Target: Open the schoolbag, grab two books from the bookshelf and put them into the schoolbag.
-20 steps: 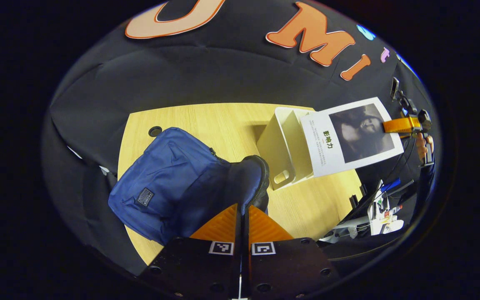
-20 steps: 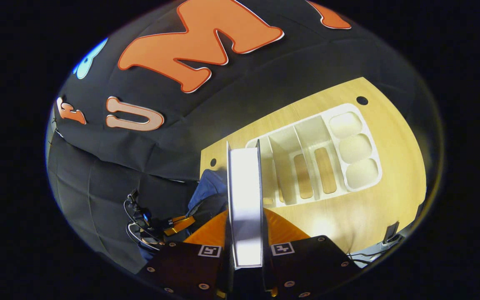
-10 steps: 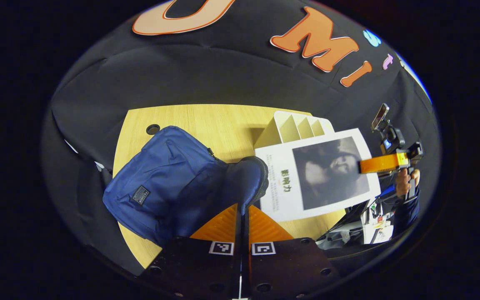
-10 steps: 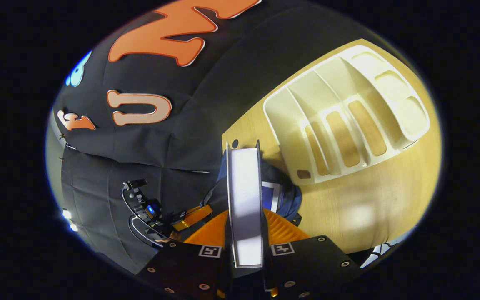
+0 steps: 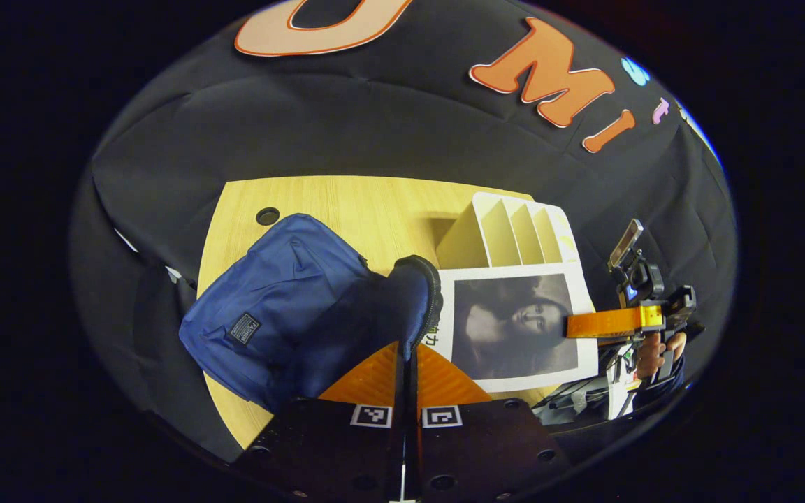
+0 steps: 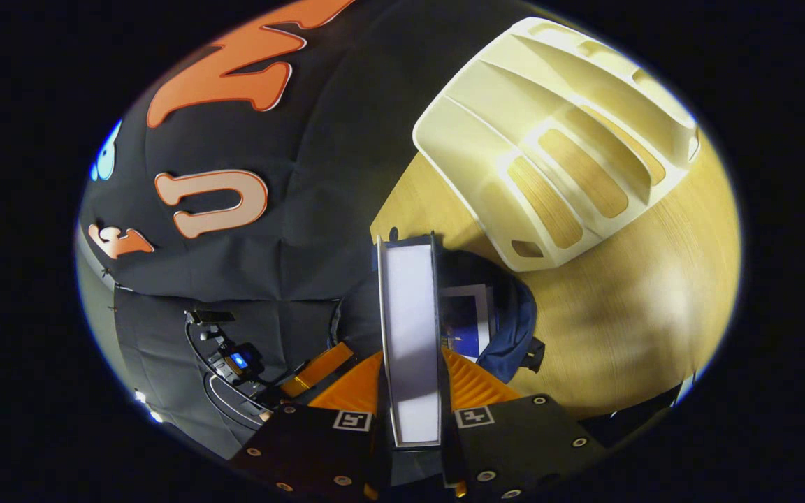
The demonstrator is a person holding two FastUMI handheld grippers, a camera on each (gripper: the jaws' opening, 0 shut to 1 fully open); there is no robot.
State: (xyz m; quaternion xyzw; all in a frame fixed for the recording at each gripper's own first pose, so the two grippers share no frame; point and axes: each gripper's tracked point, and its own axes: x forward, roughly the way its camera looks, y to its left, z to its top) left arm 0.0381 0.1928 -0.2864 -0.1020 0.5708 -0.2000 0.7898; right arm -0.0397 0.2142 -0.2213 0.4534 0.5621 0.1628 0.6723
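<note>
The blue schoolbag (image 5: 284, 307) lies on the wooden table (image 5: 346, 202). My left gripper (image 5: 408, 356) is shut on the edge of the bag's opening, holding it up. A white book with a dark photo cover (image 5: 514, 325) hangs just right of that opening, with the right gripper (image 5: 602, 325) shut on its far edge. In the right gripper view, my right gripper (image 6: 411, 363) clamps the book's white edge (image 6: 409, 335) above the open schoolbag (image 6: 507, 328). Another book (image 6: 469, 321) sits inside the bag. The cream bookshelf (image 5: 507, 234) stands behind the book.
The bookshelf (image 6: 563, 140) with empty slots takes up the table's back right in the right gripper view. A hand (image 5: 650, 353) holds the right gripper beyond the table edge. Cables and small items (image 5: 615, 391) lie below the table's right side. A round hole (image 5: 267, 216) marks the table's far left.
The right gripper has carried the book down and left from the bookshelf until it meets the schoolbag's opening. The left gripper has kept its hold on the bag.
</note>
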